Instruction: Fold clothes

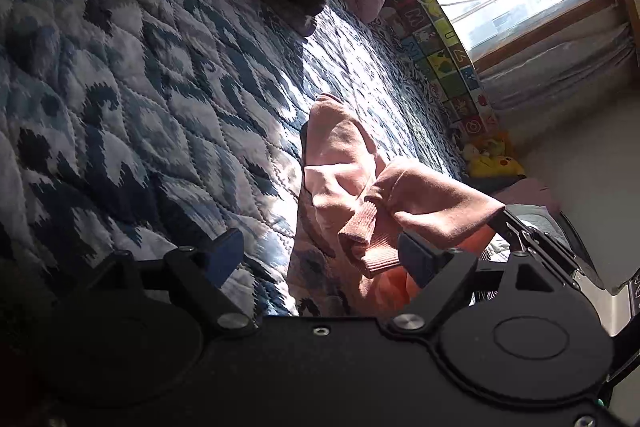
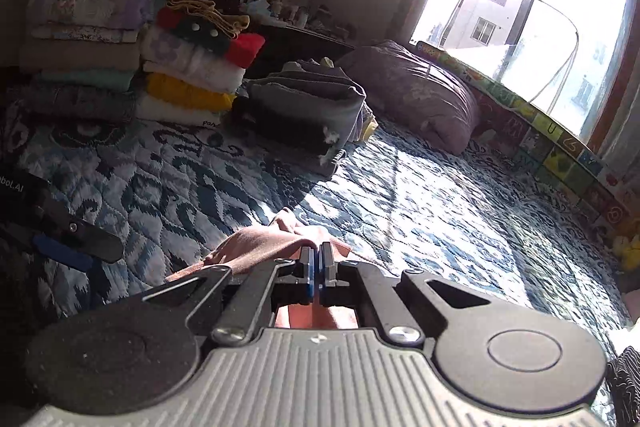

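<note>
On the quilted bed (image 2: 400, 195), the right claw (image 2: 319, 267) is clenched on the pink garment (image 1: 344, 163), the left claw (image 1: 320, 255) spread wide beside it, folded stacks (image 2: 188, 67) well beyond.

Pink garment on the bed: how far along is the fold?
Done: folded stacks sit at the far side of the quilt. In hand: the right gripper is shut on the pink garment, lifting one part; the rest lies crumpled with a ribbed cuff hanging. The left gripper is open, holding nothing. Left: apparently the whole fold; no neat crease shows.
</note>
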The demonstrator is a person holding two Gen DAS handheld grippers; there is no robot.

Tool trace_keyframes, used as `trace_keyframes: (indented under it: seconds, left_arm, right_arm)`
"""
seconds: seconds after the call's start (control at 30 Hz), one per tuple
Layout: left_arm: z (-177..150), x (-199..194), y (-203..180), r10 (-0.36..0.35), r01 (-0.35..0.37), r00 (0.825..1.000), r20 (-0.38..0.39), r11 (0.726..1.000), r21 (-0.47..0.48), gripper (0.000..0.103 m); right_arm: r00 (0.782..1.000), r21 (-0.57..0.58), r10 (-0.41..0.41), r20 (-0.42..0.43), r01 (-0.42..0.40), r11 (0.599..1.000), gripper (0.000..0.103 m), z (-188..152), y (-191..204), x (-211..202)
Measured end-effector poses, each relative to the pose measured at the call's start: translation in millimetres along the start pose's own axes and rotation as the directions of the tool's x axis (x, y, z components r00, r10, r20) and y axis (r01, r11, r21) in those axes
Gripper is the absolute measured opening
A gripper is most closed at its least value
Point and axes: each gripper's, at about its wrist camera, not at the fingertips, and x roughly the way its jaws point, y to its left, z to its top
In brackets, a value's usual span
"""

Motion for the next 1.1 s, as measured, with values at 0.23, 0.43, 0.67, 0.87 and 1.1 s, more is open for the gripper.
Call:
trace_keyframes:
  seconds: [0.23, 0.43, 0.67, 0.87, 1.1]
  left_arm:
    - [-9, -3, -12, -0.008, 0.008, 1.000, -0.009, 1.000, 0.019, 0.084]
    - [-16, -1, -18, -0.004, 0.005, 1.000, -0.023, 0.999, 0.039, 0.084]
    - [-19, 4, -20, 0.011, -0.009, 0.999, -0.033, 0.999, 0.049, 0.084]
    - [-21, 11, -21, 0.032, -0.030, 0.998, -0.046, 0.998, 0.057, 0.084]
    - [-19, 25, -27, 0.050, -0.045, 0.997, -0.061, 0.996, 0.074, 0.084]
  right_arm:
    - [0.994, 0.362, -0.091, 0.065, 0.062, 0.930, 0.003, -16, -95, -45]
    - [0.978, 0.611, -0.205, 0.039, 0.139, 0.779, 0.003, -66, -169, -68]
    - [0.956, 0.817, -0.287, -0.062, 0.214, 0.536, 0.003, -143, -240, -69]
    - [0.941, 0.881, -0.268, -0.209, 0.300, 0.367, 0.005, -208, -280, -43]
    - [0.915, 0.905, -0.206, -0.346, 0.384, 0.183, 0.028, -267, -289, -33]
